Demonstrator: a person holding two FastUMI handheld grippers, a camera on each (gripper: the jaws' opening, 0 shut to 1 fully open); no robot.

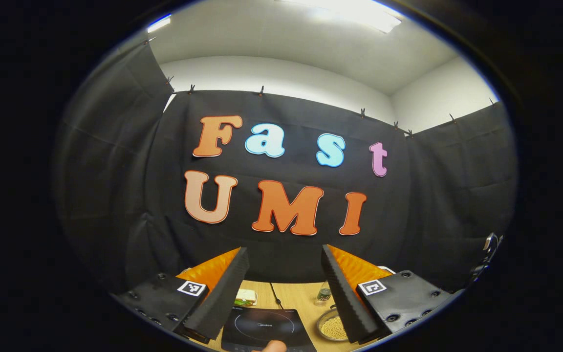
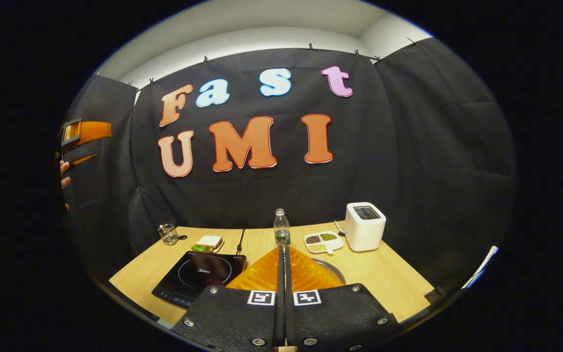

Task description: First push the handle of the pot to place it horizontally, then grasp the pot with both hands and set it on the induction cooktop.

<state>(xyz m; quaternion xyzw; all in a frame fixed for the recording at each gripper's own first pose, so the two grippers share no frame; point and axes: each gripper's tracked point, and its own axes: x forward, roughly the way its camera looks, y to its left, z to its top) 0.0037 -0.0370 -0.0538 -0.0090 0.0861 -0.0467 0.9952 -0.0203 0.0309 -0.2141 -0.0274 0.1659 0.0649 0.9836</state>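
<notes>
The pot [image 1: 333,326] is a round metal vessel with yellowish grains inside, low in the left gripper view beside my right-hand finger. In the right gripper view only its grey rim [image 2: 334,270] peeks out behind my fingers; I cannot see its handle. The black induction cooktop [image 1: 264,325] lies on the wooden table, left of the pot [image 2: 201,274]. My left gripper [image 1: 284,250] is open, raised high above the table, empty. My right gripper [image 2: 281,250] is shut with nothing in it, above the table's near side. The left gripper [image 2: 83,139] and a hand [image 2: 64,181] show at the far left.
On the table [image 2: 389,278] stand a white toaster [image 2: 364,225], a water bottle [image 2: 281,227], a divided plate of beans [image 2: 323,241], a sandwich [image 2: 207,242] and a small glass [image 2: 168,233]. A cord [image 2: 240,239] runs back from the cooktop. A fingertip [image 1: 271,346] shows at the bottom.
</notes>
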